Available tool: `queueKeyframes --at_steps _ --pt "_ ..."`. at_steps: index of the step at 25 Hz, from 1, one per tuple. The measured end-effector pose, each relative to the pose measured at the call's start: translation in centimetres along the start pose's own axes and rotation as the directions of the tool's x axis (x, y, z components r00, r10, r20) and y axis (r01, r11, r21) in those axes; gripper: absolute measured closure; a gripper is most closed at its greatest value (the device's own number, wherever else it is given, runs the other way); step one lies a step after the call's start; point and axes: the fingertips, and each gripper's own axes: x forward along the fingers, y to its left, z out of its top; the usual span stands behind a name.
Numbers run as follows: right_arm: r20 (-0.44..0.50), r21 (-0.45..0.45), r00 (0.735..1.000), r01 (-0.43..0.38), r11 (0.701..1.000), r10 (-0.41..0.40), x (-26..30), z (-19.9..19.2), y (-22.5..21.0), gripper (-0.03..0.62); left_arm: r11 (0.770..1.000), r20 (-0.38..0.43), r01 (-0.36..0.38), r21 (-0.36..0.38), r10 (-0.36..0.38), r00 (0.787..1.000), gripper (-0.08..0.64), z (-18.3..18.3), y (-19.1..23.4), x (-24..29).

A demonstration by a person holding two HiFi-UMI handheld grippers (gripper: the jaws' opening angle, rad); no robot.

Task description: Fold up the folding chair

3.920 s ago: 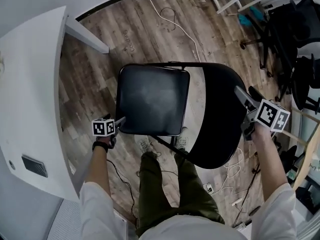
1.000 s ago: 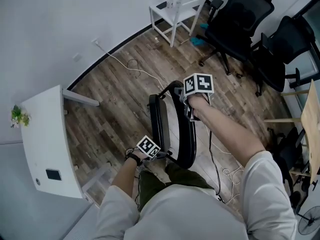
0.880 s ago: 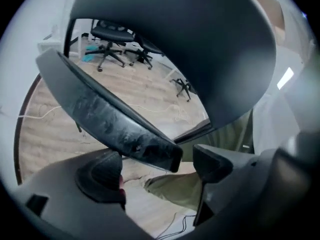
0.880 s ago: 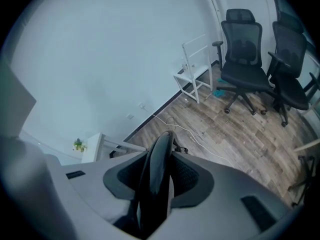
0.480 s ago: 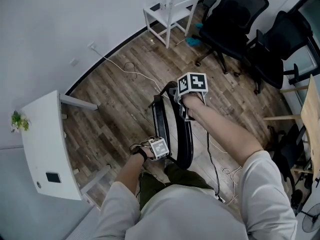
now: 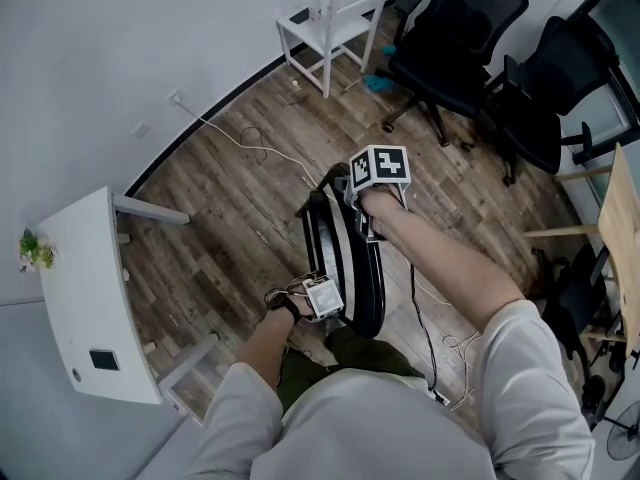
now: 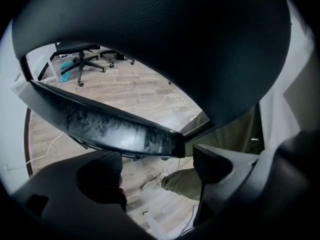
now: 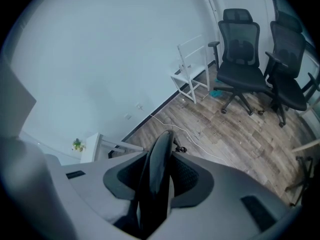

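The folding chair [image 6: 345, 258] stands upright on the wooden floor [image 6: 230, 228], just in front of the person, with seat and backrest closed almost flat together, so the fold looks all but done. The right gripper [image 8: 159, 176] steadies it from above, its fingers [image 8: 186, 176] drawn narrow and clamped on the thin top edge of the backrest. The left gripper [image 7: 157, 166] waits at the chair's near end, fingers [image 7: 100, 176] apart and gripping nothing, with the seat rim [image 7: 110, 129] crossing just past their tips, probably to press the seat home.
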Motion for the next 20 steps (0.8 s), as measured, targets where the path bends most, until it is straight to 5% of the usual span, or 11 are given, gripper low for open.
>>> queueKeyframes --at_steps 5,8,10,13,15,17,20 --pt "-0.007 0.004 1.000 -0.005 1.000 0.005 0.1 -0.2 -0.1 0.446 0.994 0.107 -0.073 -0.084 0.082 0.991 0.129 0.6 0.8 -0.3" --pt "-0.020 -0.019 1.000 0.019 1.000 -0.019 0.0 0.0 -0.1 0.450 0.952 0.272 -0.101 -0.287 0.182 0.945 0.129 0.8 1.8 -3.0" --pt "-0.032 -0.047 0.998 0.046 0.998 -0.047 -0.1 0.2 -0.4 0.453 0.887 0.413 0.006 -0.462 0.209 0.886 0.129 1.1 0.9 -6.5" --pt "-0.048 -0.074 0.996 0.068 0.995 -0.072 -0.1 0.0 -0.9 0.457 0.771 0.635 0.233 -0.592 0.268 0.724 0.129 3.6 -1.6 -14.1" --pt "-0.056 -0.082 0.995 0.075 0.994 -0.080 -0.1 -0.1 -1.0 0.459 0.761 0.693 0.274 -0.587 0.298 0.657 0.129 6.1 -3.4 -17.9" --pt "-0.063 -0.090 0.994 0.079 0.993 -0.084 0.1 -0.3 -0.9 0.460 0.786 0.684 0.209 -0.582 0.335 0.648 0.129 8.6 -4.8 -19.9" --pt "-0.073 -0.098 0.993 0.086 0.991 -0.093 0.4 -0.6 -0.5 0.462 0.809 0.605 0.028 -0.587 0.415 0.679 0.129 11.5 -5.7 -20.0"
